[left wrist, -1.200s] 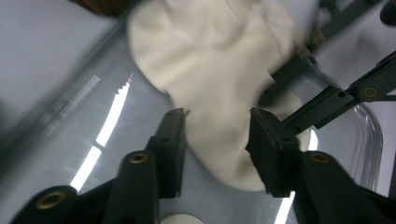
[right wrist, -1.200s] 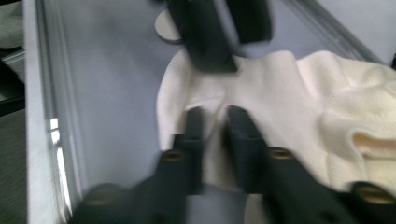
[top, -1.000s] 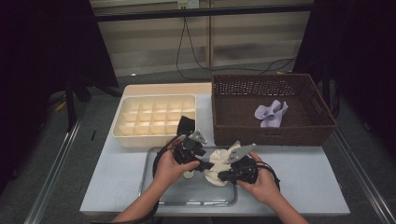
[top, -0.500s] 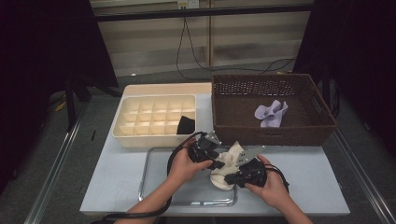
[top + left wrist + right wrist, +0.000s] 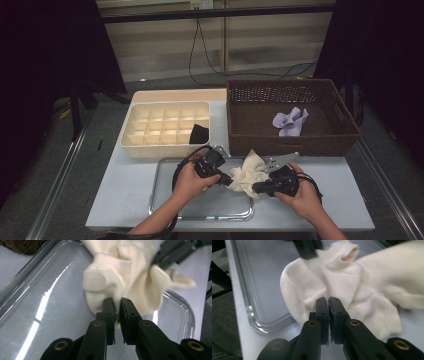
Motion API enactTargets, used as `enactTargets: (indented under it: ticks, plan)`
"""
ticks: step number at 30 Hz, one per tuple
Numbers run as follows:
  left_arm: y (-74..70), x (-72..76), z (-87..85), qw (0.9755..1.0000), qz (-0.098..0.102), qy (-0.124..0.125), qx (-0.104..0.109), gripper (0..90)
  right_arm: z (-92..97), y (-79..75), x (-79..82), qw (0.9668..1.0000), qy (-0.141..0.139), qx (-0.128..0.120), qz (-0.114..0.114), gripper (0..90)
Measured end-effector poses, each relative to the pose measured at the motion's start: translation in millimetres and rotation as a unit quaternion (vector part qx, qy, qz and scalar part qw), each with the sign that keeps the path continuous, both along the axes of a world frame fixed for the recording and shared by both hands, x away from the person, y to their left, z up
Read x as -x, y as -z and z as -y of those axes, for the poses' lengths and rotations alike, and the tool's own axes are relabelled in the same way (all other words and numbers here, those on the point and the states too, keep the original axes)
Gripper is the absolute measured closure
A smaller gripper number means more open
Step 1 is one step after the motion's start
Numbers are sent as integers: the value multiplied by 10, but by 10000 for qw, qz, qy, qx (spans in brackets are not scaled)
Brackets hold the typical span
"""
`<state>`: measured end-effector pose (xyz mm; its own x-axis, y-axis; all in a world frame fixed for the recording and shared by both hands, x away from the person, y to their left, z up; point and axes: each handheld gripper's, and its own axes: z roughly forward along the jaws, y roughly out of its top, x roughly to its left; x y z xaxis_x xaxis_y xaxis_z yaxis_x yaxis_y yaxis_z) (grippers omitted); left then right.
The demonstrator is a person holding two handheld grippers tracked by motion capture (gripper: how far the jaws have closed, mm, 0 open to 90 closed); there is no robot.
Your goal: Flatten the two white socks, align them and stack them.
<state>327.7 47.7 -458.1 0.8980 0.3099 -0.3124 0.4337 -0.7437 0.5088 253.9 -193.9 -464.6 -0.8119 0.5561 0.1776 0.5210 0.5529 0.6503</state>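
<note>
Since a second ago the left gripper (image 5: 226,178) has shifted rightward along the tray (image 5: 165,200) toward the cream sock (image 5: 248,171), and its jaws have just been closing; they now pinch a fold of the sock's edge, with only a thin slit showing between the fingers (image 5: 110,308) in the left gripper view. The right gripper (image 5: 257,187) has drifted a little to the right with the sock, and its fingers (image 5: 322,307) are narrow as before, clamped on the knit fabric near the sock's lower edge. The sock hangs bunched between the two grippers, over the right end of the clear tray and just in front of the brown wicker basket (image 5: 340,140); in the right gripper view part of it spills past the tray's rim onto the table (image 5: 125,185). The left hand (image 5: 189,181) comes in from the lower left, forearm angled up and to the right, the gripper pointing right and slightly down. The right hand (image 5: 300,192) comes in from the lower right with its gripper pointing left, facing the other. A lilac cloth (image 5: 290,121) lies in the basket, and a dark item (image 5: 199,133) sits in a near-right compartment of the cream divided box (image 5: 150,131).
</note>
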Motion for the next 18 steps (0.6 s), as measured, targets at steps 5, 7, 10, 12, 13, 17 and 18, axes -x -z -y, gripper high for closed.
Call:
enactTargets:
  ticks: [5, 7, 10, 12, 13, 17, 18]
  plan:
    - [1, 36, -8, 10000, -30, -66, 33, 805, 124, -15, -28, 9996, 270, 41, -4, 827]
    - [-23, 19, -21, 10000, 76, -50, 33, 773, 170, -31, -40, 9994, 332, 7, 52, 816]
    - [-73, -40, -35, 9988, 434, -176, 129, 635, 176, -51, -38, 9994, 337, -93, 71, 813]
    - [-91, -97, -26, 9973, 680, -175, 213, 491, 136, -59, -26, 9996, 250, -135, 17, 784]
    - [-81, -126, -18, 9972, 671, -171, 275, 491, 111, -54, -25, 9997, 214, -111, 72, 779]
    - [-6, -141, 66, 9968, 737, -118, 287, 468, 26, -17, -10, 10000, 41, -9, 8, 729]
    - [13, -142, 80, 9968, 743, -50, 305, 470, 15, -2, -11, 10000, 23, 48, 15, 721]
